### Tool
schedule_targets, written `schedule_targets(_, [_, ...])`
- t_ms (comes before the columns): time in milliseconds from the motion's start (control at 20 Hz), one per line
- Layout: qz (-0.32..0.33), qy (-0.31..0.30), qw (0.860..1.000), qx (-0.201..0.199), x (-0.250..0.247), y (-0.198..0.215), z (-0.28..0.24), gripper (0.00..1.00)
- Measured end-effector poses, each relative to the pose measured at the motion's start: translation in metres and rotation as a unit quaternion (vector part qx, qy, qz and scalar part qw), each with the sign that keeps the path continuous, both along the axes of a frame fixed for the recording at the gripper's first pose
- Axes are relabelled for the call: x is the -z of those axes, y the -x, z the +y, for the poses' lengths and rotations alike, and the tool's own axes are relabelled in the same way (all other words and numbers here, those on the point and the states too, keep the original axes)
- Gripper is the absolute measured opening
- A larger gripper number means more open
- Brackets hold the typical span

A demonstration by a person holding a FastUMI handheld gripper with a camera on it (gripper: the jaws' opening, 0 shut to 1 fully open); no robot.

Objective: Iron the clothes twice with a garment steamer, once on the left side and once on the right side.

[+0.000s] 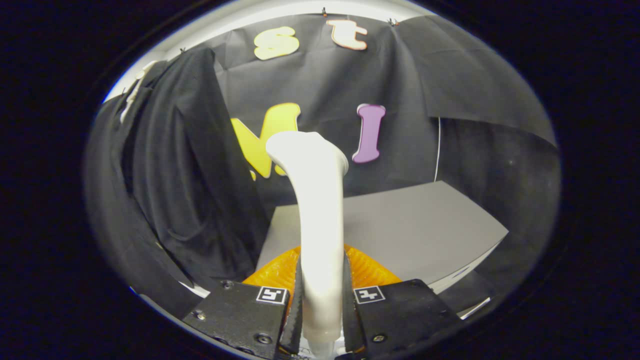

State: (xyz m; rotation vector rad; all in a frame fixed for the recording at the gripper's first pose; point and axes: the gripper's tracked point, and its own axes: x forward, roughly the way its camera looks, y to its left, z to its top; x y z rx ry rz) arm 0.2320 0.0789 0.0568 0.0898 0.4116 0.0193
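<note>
A white garment steamer [317, 210] stands upright between my fingers, its handle pinched by both pads and its flared head rising well beyond them. My gripper [321, 295] is shut on that handle. A black garment [185, 175] hangs to the left of the steamer, draping from a pale hanger [134, 90] down past the table's edge. The steamer's head is to the right of the cloth and apart from it.
A grey table [415, 225] lies ahead and to the right of the fingers. An orange ribbed thing [367, 270] sits just behind the steamer's handle, at the fingers. The black cloth wall [400, 100] closes the back and right.
</note>
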Motion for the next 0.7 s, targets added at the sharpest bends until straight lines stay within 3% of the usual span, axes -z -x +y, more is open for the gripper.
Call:
schedule_targets(350, [-0.141, -0.002, 0.99, -0.019, -0.078, 0.066, 0.077, 0.35])
schedule_targets(700, [-0.261, 0.016, 0.965, -0.038, -0.144, 0.06, 0.141, 0.35])
